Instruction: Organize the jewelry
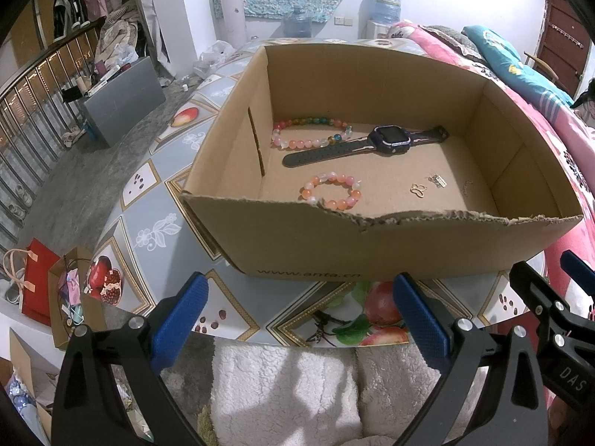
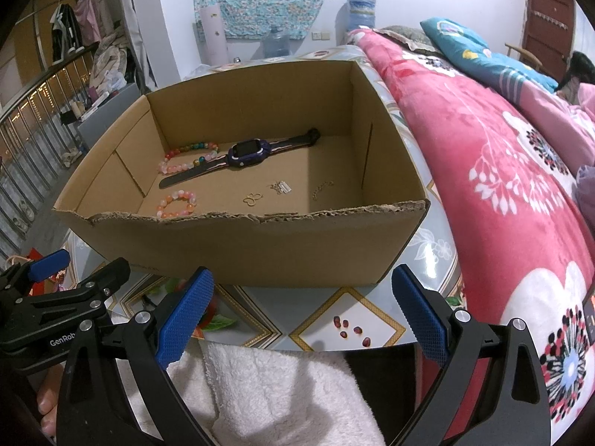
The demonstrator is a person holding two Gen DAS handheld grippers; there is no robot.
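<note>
two pairs of tongs, our left tongs (image 1: 297,316) and right tongs (image 2: 303,308), hang spread wide and empty above the tabletop (image 2: 260,304), short of the cardboard box (image 1: 372,252). inside lie the pink bead bracelet (image 1: 332,192), the butterfly charm (image 1: 418,190), a small silver charm (image 1: 438,179) and a thin chain (image 2: 321,188); farther back, the watch (image 1: 386,140) and the multicolour bracelet (image 1: 312,133). we judge the torn front wall could snag a finger on the way in, and flat charms may slip from broad pads. beads could roll.
</note>
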